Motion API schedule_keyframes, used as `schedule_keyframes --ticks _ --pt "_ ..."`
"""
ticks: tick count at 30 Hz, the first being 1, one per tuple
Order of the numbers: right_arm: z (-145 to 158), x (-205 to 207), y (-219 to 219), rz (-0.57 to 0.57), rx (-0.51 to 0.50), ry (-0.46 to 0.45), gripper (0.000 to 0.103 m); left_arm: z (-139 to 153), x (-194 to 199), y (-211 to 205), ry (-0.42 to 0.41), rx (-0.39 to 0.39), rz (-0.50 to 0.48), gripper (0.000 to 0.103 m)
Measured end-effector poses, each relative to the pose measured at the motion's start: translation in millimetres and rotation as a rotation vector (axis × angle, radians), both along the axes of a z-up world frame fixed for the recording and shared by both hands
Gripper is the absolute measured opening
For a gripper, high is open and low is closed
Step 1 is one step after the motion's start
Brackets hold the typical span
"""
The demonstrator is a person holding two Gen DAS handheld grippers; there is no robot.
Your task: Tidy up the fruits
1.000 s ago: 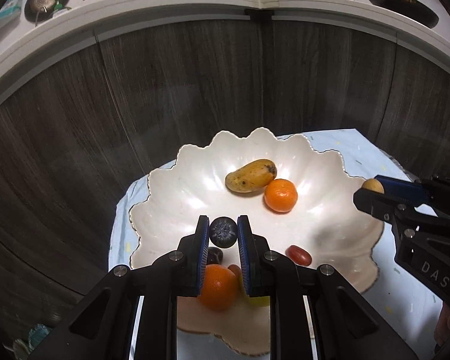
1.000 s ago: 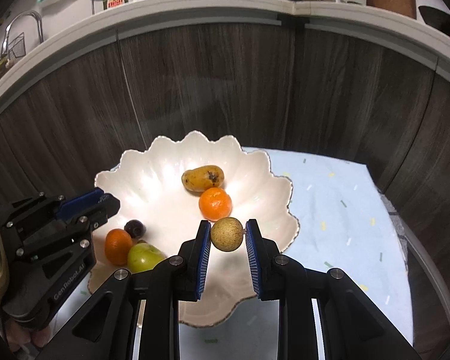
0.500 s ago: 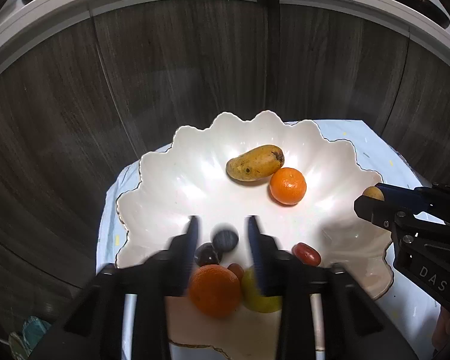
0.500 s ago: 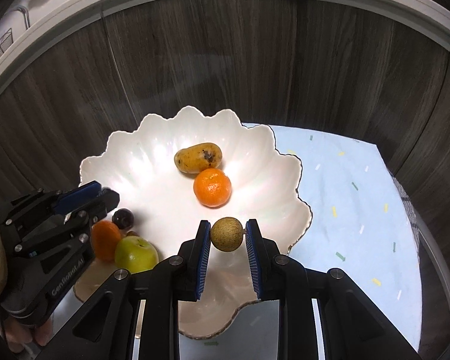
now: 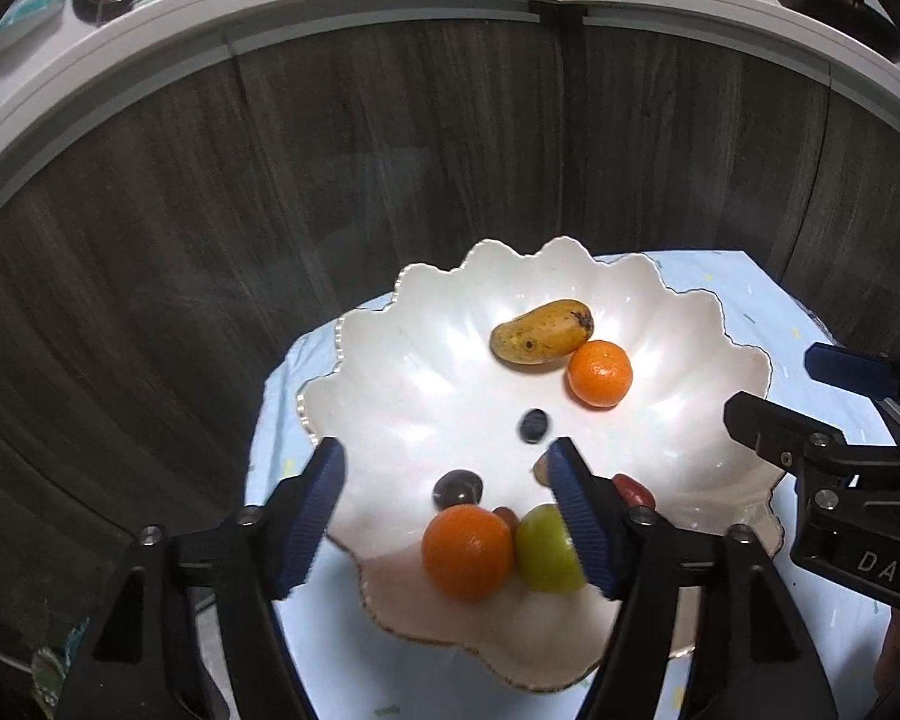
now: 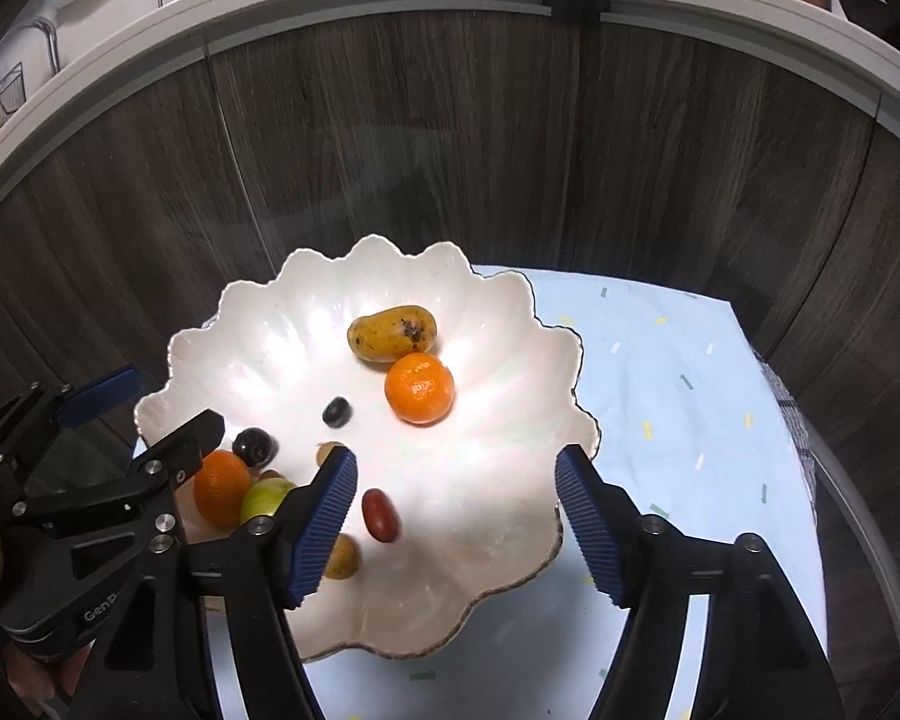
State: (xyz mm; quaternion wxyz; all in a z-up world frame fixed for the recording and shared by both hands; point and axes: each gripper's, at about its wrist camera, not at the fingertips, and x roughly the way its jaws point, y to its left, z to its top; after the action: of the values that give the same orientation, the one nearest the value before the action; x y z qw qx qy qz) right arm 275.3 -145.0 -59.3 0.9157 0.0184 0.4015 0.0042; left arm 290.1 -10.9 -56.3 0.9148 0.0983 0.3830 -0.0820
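left gripper: jaws spread wide, holding nothing, poised over the near-left part of the scalloped white bowl. right gripper: jaws likewise spread wide and empty, over the near-right part of the same bowl.

the bowl stands on a pale blue speckled cloth covering the tabletop, toward the tabletop's far-left side, close to the dark wood-grain panel behind it.

contents of the bowl, left wrist view:
- mango, yellow with dark spots, at the far side of the bowl, lying on its side.
- mandarin, touching the mango's near-right end.
- small dark round fruit, alone near the bowl's centre, slightly blurred.
- dark plum-like fruit, toward the near-left rim.
- second mandarin at the near rim, touching a green fruit on its right; the green fruit is partly hidden by the left gripper's right finger.
- small red oblong fruit, just right of that finger.

right wrist view adds:
- a brownish-yellow round fruit at the near rim, partly hidden behind the right gripper's left finger.
- the red oblong fruit lies just beyond it, apart from the mandarin and mango.

no fruit is seen on the cloth outside the bowl.
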Motion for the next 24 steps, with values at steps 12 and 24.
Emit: schedule_keyframes --ticks 12,24 --pt "19.9 -25.4 0.2 -0.017 0.010 -0.038 0.078 27.0 -29.5 7.3 -0.033 0.014 0.040 0.082" --pt "43.0 -55.6 1.8 -0.013 0.007 -0.087 0.078 47.5 -58.5 10.1 -0.040 -0.004 0.069 0.083"
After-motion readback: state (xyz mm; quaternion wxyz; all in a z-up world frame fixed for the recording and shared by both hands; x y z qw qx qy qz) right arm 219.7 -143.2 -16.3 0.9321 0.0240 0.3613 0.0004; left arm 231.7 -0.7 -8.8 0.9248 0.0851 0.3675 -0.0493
